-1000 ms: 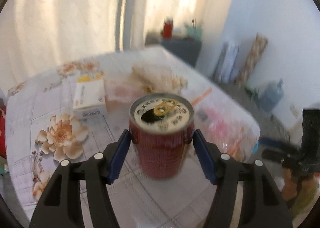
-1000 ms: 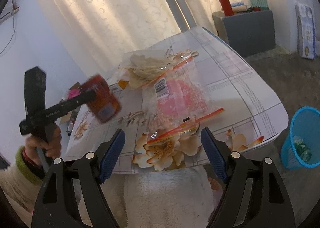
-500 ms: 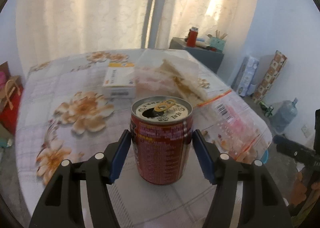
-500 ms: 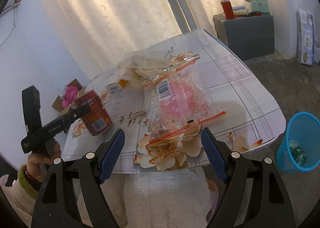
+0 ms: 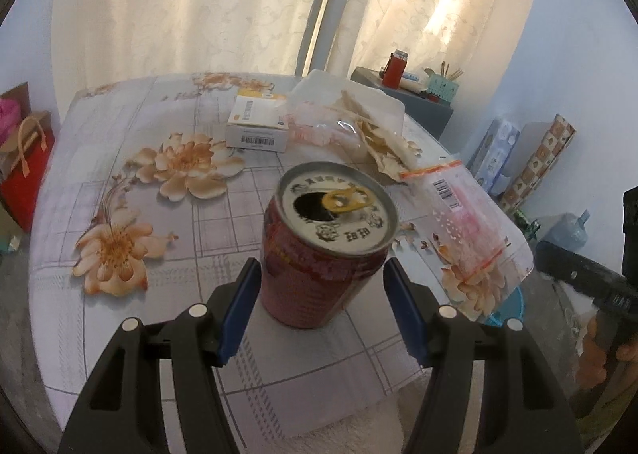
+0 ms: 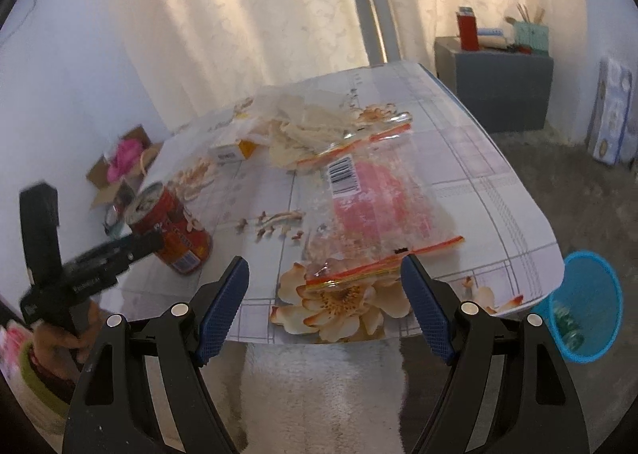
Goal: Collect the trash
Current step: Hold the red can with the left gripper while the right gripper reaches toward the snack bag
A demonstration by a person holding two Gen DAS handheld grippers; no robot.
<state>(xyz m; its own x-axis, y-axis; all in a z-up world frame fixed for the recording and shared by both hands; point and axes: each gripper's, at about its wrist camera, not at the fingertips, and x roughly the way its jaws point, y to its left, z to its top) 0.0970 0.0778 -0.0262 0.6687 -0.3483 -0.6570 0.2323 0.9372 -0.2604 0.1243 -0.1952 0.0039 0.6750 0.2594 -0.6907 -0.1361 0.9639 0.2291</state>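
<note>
Left wrist view: the left gripper (image 5: pixel 319 306) pinches a red can (image 5: pixel 323 254), opened and tilted, above the flowered table (image 5: pixel 119 174). Beyond it lie a white box (image 5: pixel 257 127) and two clear zip bags (image 5: pixel 466 222).

Right wrist view: the right gripper (image 6: pixel 325 310) hangs spread and empty near the table's edge, before the pink-tinted bag (image 6: pixel 382 210). The can (image 6: pixel 175 230) shows at left. A blue basket (image 6: pixel 586 306) stands on the floor.

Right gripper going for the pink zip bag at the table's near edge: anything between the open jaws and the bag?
Nothing visible. The right gripper is open and empty, and the pink zip bag lies just ahead of it on the table. The red can, held in the left gripper, is off to the side.
</note>
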